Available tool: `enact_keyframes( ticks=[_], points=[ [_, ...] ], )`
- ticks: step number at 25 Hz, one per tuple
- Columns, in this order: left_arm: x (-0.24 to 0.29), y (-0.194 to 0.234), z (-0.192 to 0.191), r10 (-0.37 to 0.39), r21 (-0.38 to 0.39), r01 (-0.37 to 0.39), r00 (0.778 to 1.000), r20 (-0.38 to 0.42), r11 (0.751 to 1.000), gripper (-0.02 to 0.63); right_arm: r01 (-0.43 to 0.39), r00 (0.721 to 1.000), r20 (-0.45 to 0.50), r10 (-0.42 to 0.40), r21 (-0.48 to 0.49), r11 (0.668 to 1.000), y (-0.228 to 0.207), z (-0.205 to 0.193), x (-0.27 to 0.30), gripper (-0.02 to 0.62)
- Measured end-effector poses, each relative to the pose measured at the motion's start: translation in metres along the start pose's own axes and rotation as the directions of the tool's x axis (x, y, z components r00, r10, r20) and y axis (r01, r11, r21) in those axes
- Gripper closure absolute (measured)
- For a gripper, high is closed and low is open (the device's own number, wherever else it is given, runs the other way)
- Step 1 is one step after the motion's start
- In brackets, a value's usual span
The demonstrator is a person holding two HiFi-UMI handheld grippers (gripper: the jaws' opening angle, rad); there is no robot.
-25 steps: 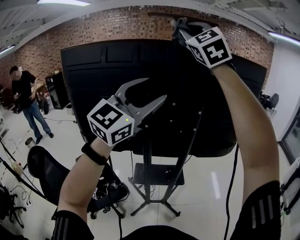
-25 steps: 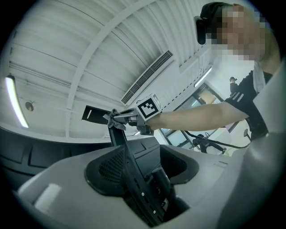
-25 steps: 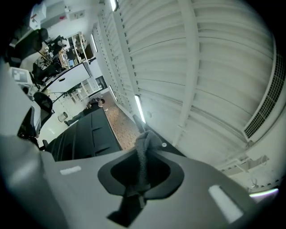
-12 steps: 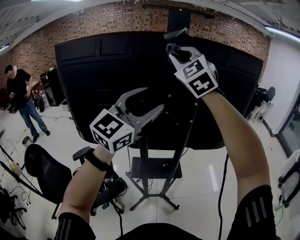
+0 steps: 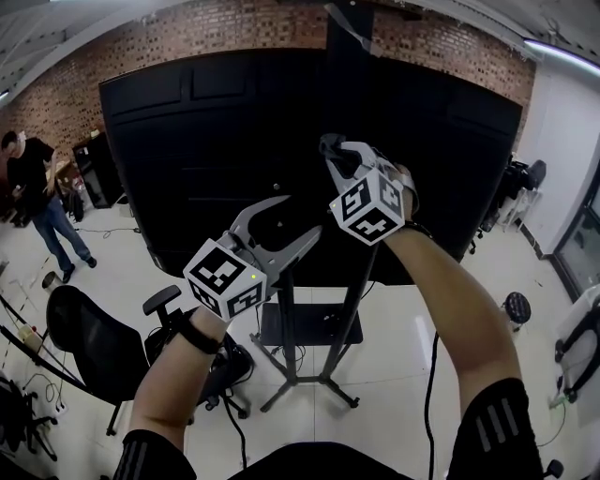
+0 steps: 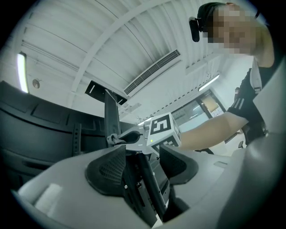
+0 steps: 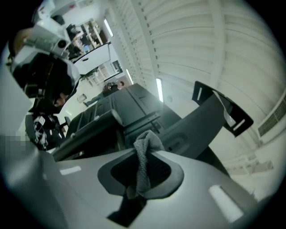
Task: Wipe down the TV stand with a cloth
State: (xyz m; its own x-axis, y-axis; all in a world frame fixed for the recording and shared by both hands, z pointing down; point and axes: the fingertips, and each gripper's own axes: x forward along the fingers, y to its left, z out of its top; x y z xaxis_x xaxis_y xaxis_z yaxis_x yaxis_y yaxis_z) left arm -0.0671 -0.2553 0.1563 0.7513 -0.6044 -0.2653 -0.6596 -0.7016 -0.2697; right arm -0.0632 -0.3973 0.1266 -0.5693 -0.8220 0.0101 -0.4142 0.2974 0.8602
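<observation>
The TV stand (image 5: 292,328) carries a large black screen (image 5: 187,159), seen from behind; its column (image 5: 343,26) rises above the top edge. My right gripper (image 5: 336,150) is held against the back of the screen near the column, shut on a grey cloth (image 7: 144,152) that is pinched between its pads. From the left gripper view the cloth (image 6: 114,139) touches the stand's upright (image 6: 111,114). My left gripper (image 5: 302,216) hangs open and empty below and left of the right one, close to the screen's lower edge.
A black office chair (image 5: 89,333) stands at the lower left. A person (image 5: 33,187) is at the far left by a brick wall. The stand's shelf (image 5: 309,326) and splayed legs (image 5: 333,394) rest on the white floor. A cable (image 5: 431,375) hangs at the right.
My right gripper has come down with the cloth from the screen's top edge to about its middle. The left gripper has stayed open and nearly in place.
</observation>
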Motion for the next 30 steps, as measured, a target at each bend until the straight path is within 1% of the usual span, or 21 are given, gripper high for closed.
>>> enact_keyframes(
  ticks=[2, 3, 9, 11, 13, 16, 21, 27, 30],
  points=[
    [-0.002, -0.004, -0.009, -0.004, -0.009, 0.004, 1.000, -0.012, 1.000, 0.347, -0.008, 1.000, -0.022, 0.006, -0.084, 0.996, 0.017, -0.005, 0.001, 0.557],
    [-0.004, -0.005, -0.012, -0.004, -0.012, 0.004, 1.000, -0.015, 1.000, 0.347, -0.021, 0.999, -0.038, 0.017, -0.101, 0.995, 0.026, -0.007, 0.002, 0.558],
    [-0.016, -0.017, -0.031, 0.003, -0.032, -0.004, 0.999, -0.035, 0.999, 0.354, -0.057, 0.992, -0.121, 0.046, -0.081, 0.995, 0.070, -0.033, 0.004, 0.558],
    [-0.022, -0.019, -0.039, 0.009, -0.045, -0.011, 0.999, -0.048, 0.999, 0.354, -0.087, 0.986, -0.153, 0.072, -0.092, 0.992, 0.092, -0.046, 0.006, 0.558],
    [-0.030, -0.018, -0.053, 0.017, -0.043, -0.020, 0.997, -0.070, 0.999, 0.354, -0.120, 0.978, -0.184, 0.101, -0.098, 0.988, 0.117, -0.060, 0.008, 0.558],
    [-0.043, -0.016, -0.074, 0.033, -0.043, -0.038, 0.994, -0.107, 0.998, 0.354, -0.165, 0.966, -0.215, 0.145, -0.078, 0.983, 0.149, -0.078, 0.010, 0.558],
    [-0.055, -0.021, -0.100, 0.049, -0.099, -0.062, 0.990, -0.131, 0.993, 0.354, -0.231, 0.941, -0.262, 0.214, -0.035, 0.972, 0.196, -0.106, 0.011, 0.558],
    [-0.067, -0.027, -0.132, 0.069, -0.170, -0.096, 0.985, -0.157, 0.981, 0.354, -0.285, 0.911, -0.300, 0.283, 0.037, 0.958, 0.237, -0.135, 0.011, 0.558],
    [-0.070, -0.033, -0.141, 0.067, -0.180, -0.098, 0.983, -0.172, 0.979, 0.354, -0.307, 0.899, -0.319, 0.299, 0.025, 0.951, 0.252, -0.148, 0.009, 0.558]
  ],
)
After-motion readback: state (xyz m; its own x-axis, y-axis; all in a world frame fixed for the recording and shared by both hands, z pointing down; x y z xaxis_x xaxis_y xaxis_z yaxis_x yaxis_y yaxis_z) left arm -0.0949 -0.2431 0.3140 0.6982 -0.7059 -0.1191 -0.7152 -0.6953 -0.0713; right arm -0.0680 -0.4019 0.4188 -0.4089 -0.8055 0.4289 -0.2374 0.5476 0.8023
